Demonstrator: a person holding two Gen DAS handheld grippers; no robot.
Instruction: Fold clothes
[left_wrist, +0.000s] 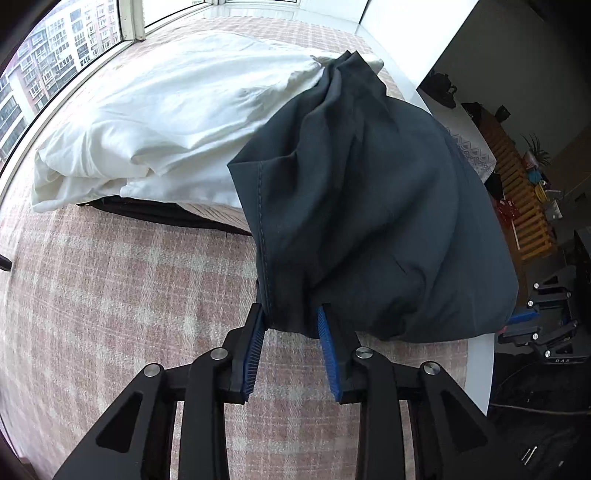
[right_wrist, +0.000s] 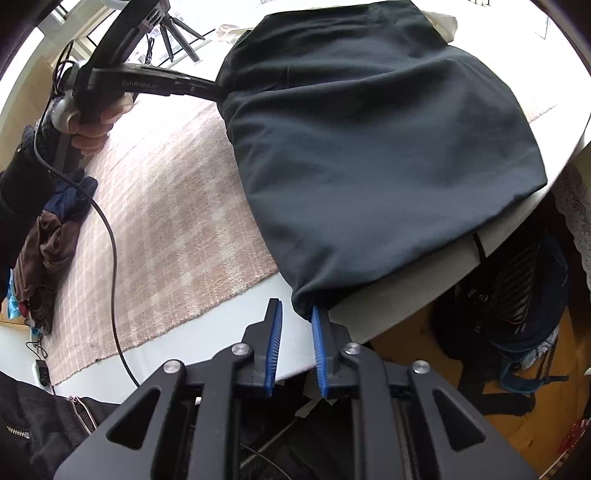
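Dark garment (left_wrist: 369, 206) lying doubled over on the tabletop (right_wrist: 406, 295), on the right part of the checked cloth (left_wrist: 110, 295), far end running up beside the white bundle (left_wrist: 166, 122). Looks like one fold laid, near edge just brought down close to the tabletop's near right rim.

Left hand-held gripper (left_wrist: 291, 325): pads parted, garment's near left corner and seam sitting between them, fabric seeming to brush both pads but not pinched. Loosened, by the look of it, not clamped.

Right hand-held gripper (right_wrist: 297, 317): pads apart, gap between them bare; garment's near right corner touching only the outer tip of the right pad. Nothing held.

Seen from the right wrist: person's hand (right_wrist: 92, 129) on the left tool's handle, cable trailing down; heap of brown and blue clothes (right_wrist: 48, 251) at the far left of the cloth, likely waiting their turn.

Judged about midway on this piece: first fold done, surface rumpled and puffed, at least one more fold and some smoothing left. White bundle and heap not yet tidy.
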